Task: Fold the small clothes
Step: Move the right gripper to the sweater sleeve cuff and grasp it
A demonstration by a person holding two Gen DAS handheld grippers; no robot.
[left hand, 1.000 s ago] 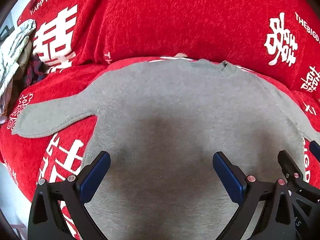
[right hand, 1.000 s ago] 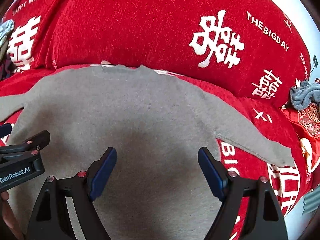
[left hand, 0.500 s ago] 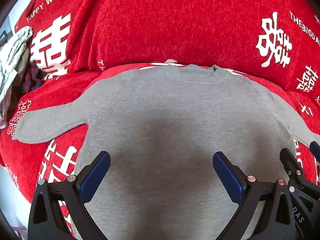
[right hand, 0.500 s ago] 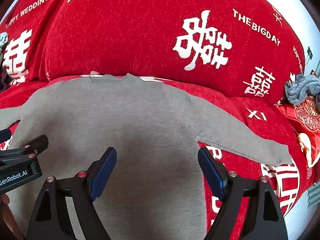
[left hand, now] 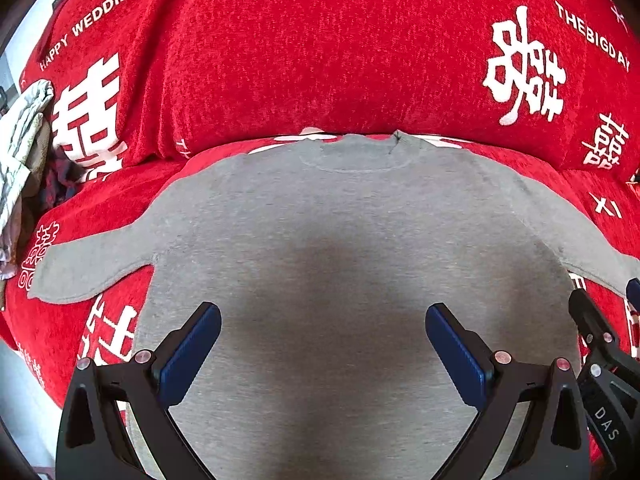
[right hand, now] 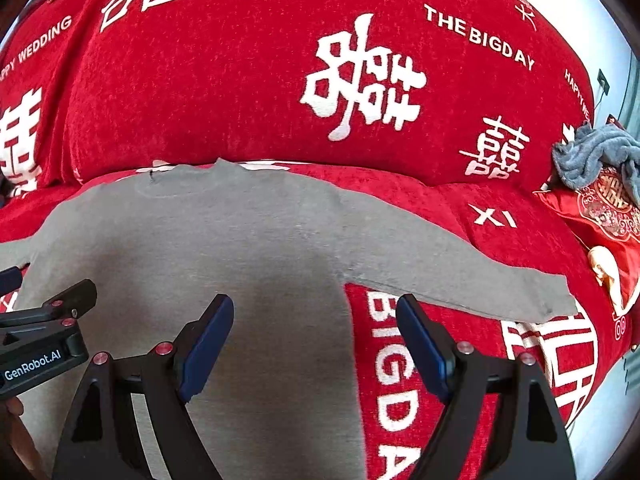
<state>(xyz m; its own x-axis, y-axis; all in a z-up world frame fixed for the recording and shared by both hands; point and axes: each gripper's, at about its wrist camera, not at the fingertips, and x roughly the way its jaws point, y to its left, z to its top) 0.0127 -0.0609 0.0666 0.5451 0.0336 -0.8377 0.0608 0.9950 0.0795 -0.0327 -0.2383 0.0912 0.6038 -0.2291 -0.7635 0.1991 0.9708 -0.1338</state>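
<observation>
A small grey long-sleeved sweater (left hand: 340,232) lies flat on the red sofa seat, collar toward the backrest, both sleeves spread out. It also shows in the right wrist view (right hand: 224,232). My left gripper (left hand: 322,340) is open and empty, above the sweater's lower body. My right gripper (right hand: 314,336) is open and empty, over the sweater's right side edge, below the right sleeve (right hand: 480,280). The left sleeve (left hand: 88,268) reaches out to the left. The right gripper's tip shows in the left wrist view (left hand: 592,328).
The sofa wears a red cover (left hand: 320,60) with white wedding characters. A pale crumpled cloth pile (left hand: 20,140) lies at the far left. A blue-grey towel (right hand: 596,156) and a red cushion (right hand: 600,220) sit at the far right.
Both grippers have pulled back and away from the sweater, so more of it and both sleeves show. The right gripper has shifted right to the sweater's side edge. Both stay open.
</observation>
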